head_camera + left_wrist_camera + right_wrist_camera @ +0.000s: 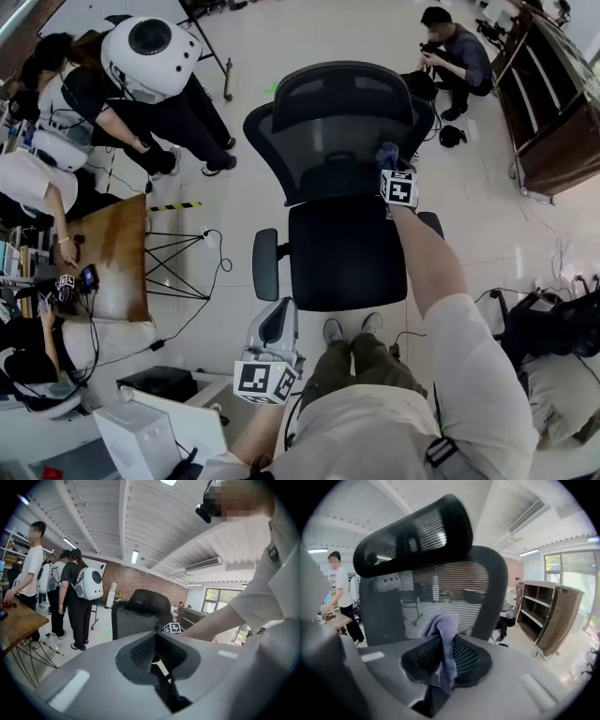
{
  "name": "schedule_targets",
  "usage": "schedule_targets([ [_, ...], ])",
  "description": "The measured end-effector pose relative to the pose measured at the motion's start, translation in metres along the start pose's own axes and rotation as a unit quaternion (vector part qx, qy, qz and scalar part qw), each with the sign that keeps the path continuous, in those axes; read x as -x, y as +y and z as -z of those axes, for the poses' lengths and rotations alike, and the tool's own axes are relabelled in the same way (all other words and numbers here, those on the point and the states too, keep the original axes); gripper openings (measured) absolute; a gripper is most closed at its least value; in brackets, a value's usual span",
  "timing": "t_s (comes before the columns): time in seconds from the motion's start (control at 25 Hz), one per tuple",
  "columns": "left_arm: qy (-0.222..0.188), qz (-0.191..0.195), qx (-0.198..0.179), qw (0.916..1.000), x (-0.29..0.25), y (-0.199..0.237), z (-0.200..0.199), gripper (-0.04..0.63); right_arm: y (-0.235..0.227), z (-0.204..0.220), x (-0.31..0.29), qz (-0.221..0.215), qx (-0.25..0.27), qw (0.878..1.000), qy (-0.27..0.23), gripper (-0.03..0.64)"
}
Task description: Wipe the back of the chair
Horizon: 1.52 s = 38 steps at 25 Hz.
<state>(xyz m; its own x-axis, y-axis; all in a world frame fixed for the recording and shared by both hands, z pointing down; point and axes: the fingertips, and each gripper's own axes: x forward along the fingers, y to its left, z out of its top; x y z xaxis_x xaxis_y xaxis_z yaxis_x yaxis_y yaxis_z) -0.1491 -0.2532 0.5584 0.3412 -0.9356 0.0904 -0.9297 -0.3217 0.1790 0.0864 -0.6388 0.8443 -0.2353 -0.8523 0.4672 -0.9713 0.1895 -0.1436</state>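
A black office chair [339, 141] with a mesh back [436, 602] and a headrest [412, 536] stands in the middle of the floor, facing me. My right gripper [387, 155] is shut on a blue-grey cloth [443, 630], held up against the right side of the mesh back. The cloth [385, 152] bunches above the jaws and hangs down between them. My left gripper [277, 323] hangs low by the chair's left armrest [265, 263], shut with nothing in it. In the left gripper view the chair [140, 616] shows beyond the closed jaws.
Several people stand at the left near a wooden table [117, 267]. One person crouches at the back right [457, 52]. Wooden shelving [553, 103] lines the right side. Cables trail on the tiled floor [220, 262].
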Motion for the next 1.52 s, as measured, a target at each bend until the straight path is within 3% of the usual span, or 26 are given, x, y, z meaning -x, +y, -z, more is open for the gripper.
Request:
schedule_targets([
  [0.16,0.006,0.045,-0.011,0.9989,-0.022,-0.023,-0.002,0.057,-0.070,-0.001,0.028,0.040,-0.026,0.999,-0.004,0.044],
  [0.32,0.008,0.058,-0.015,0.9982,-0.039,-0.039,0.002,0.057,-0.077,0.003,0.035,0.029,-0.071,0.997,-0.021,0.044],
  [0.4,-0.006,0.047,-0.011,0.9988,-0.033,-0.035,-0.003,0.066,-0.034,-0.002,0.041,-0.011,-0.081,0.996,-0.043,0.044],
  [0.52,-0.020,0.038,-0.010,0.9990,-0.021,-0.025,-0.010,0.066,0.078,0.001,0.044,-0.103,-0.021,0.993,-0.056,0.044],
  [0.68,-0.021,0.009,-0.002,0.9997,-0.009,-0.006,-0.014,0.066,0.208,0.032,0.026,-0.185,0.017,0.982,-0.025,0.045],
  [0.8,-0.018,-0.037,0.004,0.9992,-0.010,0.020,-0.012,0.066,0.262,0.042,-0.016,-0.220,0.031,0.975,0.001,0.046],
  [0.96,-0.004,-0.101,0.013,0.9948,-0.015,0.050,-0.001,0.066,0.270,0.048,-0.088,-0.224,0.042,0.973,0.036,0.045],
  [1.16,-0.003,-0.168,0.030,0.9853,0.015,0.090,0.013,0.066,0.273,0.047,-0.132,-0.201,0.046,0.977,0.057,0.044],
  [1.4,-0.003,-0.167,0.035,0.9853,0.024,0.104,0.010,0.066,0.267,0.043,-0.124,-0.187,0.072,0.979,0.047,0.044],
  [1.52,-0.004,-0.142,0.031,0.9894,0.012,0.084,0.003,0.066,0.228,0.051,-0.111,-0.169,0.078,0.981,0.045,0.046],
])
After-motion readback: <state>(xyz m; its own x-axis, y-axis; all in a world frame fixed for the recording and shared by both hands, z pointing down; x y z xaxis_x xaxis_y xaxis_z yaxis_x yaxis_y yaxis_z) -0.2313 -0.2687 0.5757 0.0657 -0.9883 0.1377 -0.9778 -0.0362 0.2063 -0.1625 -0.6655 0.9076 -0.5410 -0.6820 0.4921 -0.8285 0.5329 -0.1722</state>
